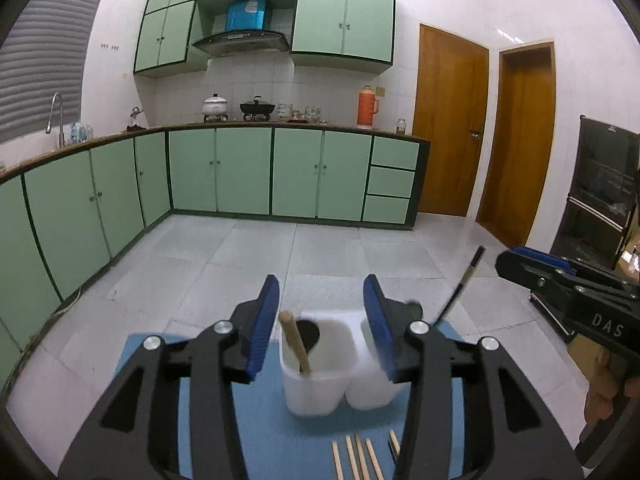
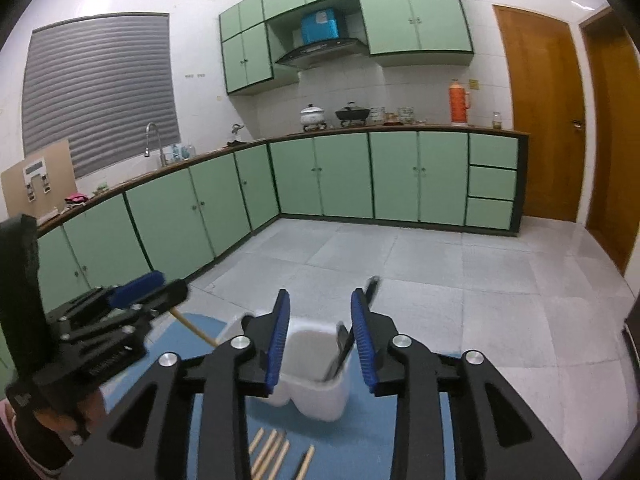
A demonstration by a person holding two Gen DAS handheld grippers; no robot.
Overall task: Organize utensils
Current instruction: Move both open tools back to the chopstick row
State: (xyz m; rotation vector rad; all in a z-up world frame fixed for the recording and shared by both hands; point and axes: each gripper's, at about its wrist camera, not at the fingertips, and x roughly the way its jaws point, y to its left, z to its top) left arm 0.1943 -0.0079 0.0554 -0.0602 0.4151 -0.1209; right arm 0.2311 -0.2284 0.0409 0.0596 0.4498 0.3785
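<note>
Roughly: one white two-compartment holder (image 1: 320,392) on blue mat (image 1: 260,432); one wooden utensil (image 1: 296,346) leaning left, one dark utensil (image 2: 340,354) leaning right; five chopsticks (image 1: 356,458) flat, pointing away. Left gripper (image 1: 320,328), right gripper (image 2: 320,338) spread, empty.

Holder (image 1: 320,384) on mat (image 1: 256,432), chopsticks (image 1: 356,458) before it.

The only lettering that can be read is "DAS", in pale capitals on the side of the black right tool (image 1: 568,284) where it reaches in at the edge of the left wrist view. The blue box above the range hood (image 1: 247,14) bears a white mark, too blurred to read.
</note>
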